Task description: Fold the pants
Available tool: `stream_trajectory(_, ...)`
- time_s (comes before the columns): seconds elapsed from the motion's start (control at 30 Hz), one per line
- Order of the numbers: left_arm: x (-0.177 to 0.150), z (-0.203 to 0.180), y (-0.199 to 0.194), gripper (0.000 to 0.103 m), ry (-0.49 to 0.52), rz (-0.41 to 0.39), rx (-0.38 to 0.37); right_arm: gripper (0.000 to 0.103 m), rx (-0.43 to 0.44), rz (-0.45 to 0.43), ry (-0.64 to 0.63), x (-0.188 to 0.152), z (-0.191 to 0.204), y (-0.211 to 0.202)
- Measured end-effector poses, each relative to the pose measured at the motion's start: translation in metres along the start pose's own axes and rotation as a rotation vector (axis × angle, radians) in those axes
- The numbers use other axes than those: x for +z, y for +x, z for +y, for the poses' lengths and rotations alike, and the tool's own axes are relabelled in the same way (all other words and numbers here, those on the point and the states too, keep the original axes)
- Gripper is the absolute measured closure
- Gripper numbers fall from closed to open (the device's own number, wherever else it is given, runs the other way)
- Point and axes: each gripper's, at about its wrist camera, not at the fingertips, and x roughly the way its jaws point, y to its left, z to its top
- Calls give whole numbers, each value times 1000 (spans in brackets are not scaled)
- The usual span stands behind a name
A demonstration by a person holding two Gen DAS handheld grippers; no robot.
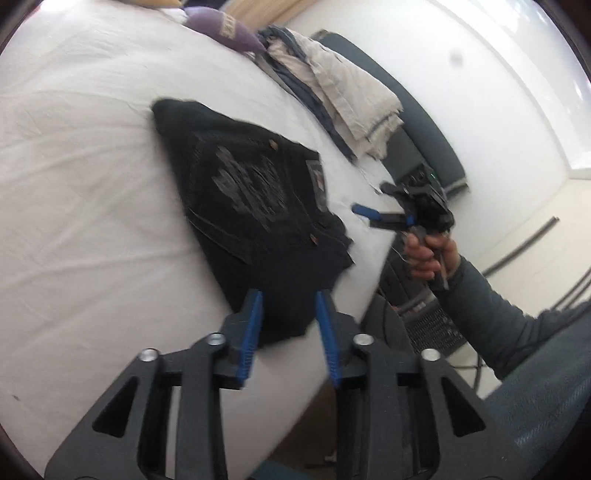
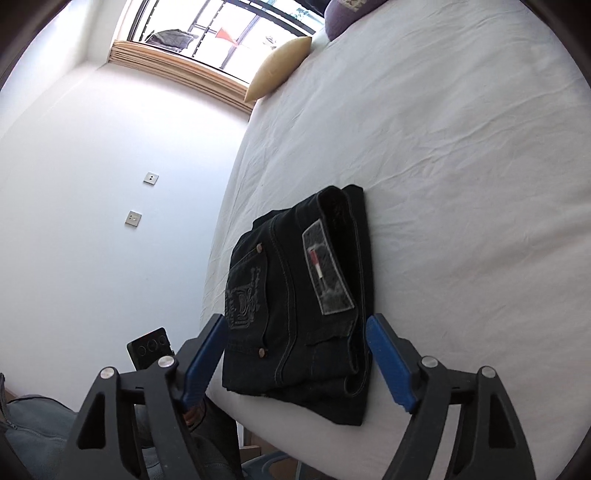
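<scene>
A home bedroom: a white-sheeted bed (image 2: 443, 147) with pillows (image 2: 279, 68) beside a window (image 2: 221, 33)

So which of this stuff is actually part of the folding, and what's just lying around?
Part of the job: folded black denim pants; left gripper; right gripper.

Lying about: heap of beige and blue clothes; purple cushion; yellow pillow.

Pocket print (image 1: 247, 184) motion-blurred, patch (image 2: 327, 271) perhaps lettered, unreadable

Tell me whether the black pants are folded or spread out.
Folded. The black pants lie as a compact stacked bundle on the white bed, layers showing at the edge, back pocket and waistband patch on top.
</scene>
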Motion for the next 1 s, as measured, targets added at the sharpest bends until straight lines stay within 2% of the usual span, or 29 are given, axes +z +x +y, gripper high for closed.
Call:
stream_trajectory(0.03,10,6,0,32,-34,-29,30,23,-27,-3,8,5,-3,6)
stream_trajectory(0.07,20,12,0,23,-67,-66,48,23,-51,2,19,10,-5,14)
stream_trajectory(0.13,35,23,7,23,-124,-75,94,23,-58,29,28,16,-11,30)
stream_trajectory(0.2,46,31,21,23,-163,-38,127,23,-113,50,15,21,-13,45)
stream_trajectory(0.27,49,36,37,23,-186,3,150,23,-131,80,18,23,-18,59)
stream_trajectory(0.33,49,38,50,23,-201,29,156,21,-133,93,20,24,-21,67)
stream_trajectory(0.4,52,33,59,23,-194,34,155,14,-114,93,12,25,-20,70)
stream_trajectory(0.5,57,32,72,23,-213,53,133,12,-131,107,-18,28,-14,76)
stream_trajectory(0.57,61,30,82,23,-216,79,145,12,-158,116,-53,31,-8,82)
stream_trajectory(0.63,65,22,92,25,-205,93,163,20,-174,124,-81,31,0,88)
stream_trajectory(0.67,68,19,96,27,-200,103,158,29,-177,139,-86,32,2,92)
stream_trajectory(0.73,73,15,102,38,-190,117,191,35,-215,151,-96,31,5,98)
stream_trajectory(0.8,75,13,108,49,-202,114,200,53,-242,154,-94,30,5,99)
stream_trajectory(0.87,76,12,108,58,-211,101,206,64,-247,142,-69,30,3,93)
stream_trajectory(1.0,77,8,105,71,-216,82,216,75,-303,115,-116,22,17,88)
